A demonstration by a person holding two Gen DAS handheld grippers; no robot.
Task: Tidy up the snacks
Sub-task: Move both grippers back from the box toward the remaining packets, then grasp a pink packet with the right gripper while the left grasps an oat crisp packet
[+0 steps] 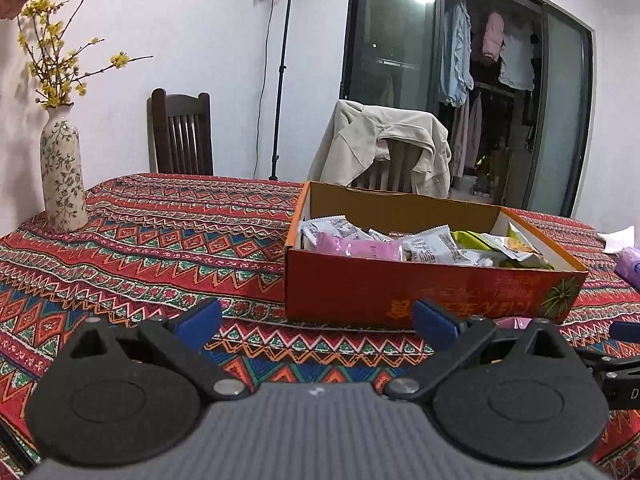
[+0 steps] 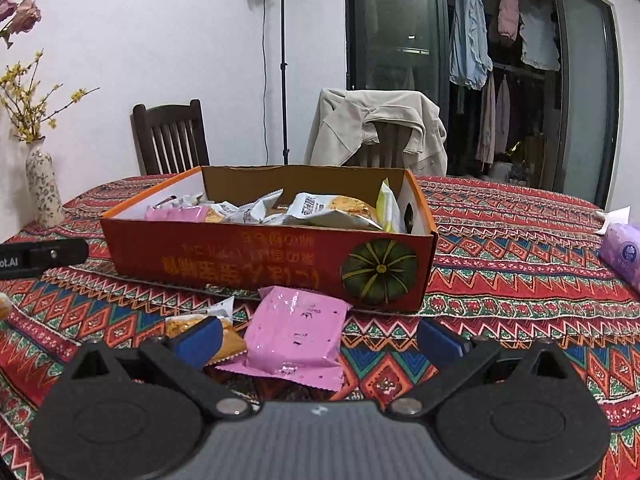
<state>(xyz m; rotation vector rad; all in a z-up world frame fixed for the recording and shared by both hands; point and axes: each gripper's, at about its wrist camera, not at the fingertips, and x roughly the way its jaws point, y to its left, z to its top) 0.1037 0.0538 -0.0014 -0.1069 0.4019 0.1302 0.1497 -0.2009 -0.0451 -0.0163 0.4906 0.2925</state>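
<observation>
An orange cardboard box point(image 1: 400, 292) point(image 2: 256, 256) with a pumpkin picture stands on the patterned tablecloth and holds several wrapped snacks point(image 1: 424, 246) point(image 2: 320, 210). My left gripper point(image 1: 316, 322) is open and empty, low over the cloth just before the box. My right gripper point(image 2: 320, 340) is open, its fingers either side of a pink snack packet point(image 2: 294, 332) lying on the cloth in front of the box. An orange snack packet point(image 2: 200, 326) lies beside it, partly behind the left fingertip. The right gripper's edge shows in the left wrist view point(image 1: 616, 368).
A floral vase point(image 1: 62, 176) point(image 2: 42, 190) with yellow flowers stands at the table's left. A purple tissue pack point(image 2: 622, 254) point(image 1: 630, 266) lies at the right. Two chairs, one with a beige jacket point(image 1: 380, 148), stand behind the table. A light stand point(image 1: 280, 80) stands by the wall.
</observation>
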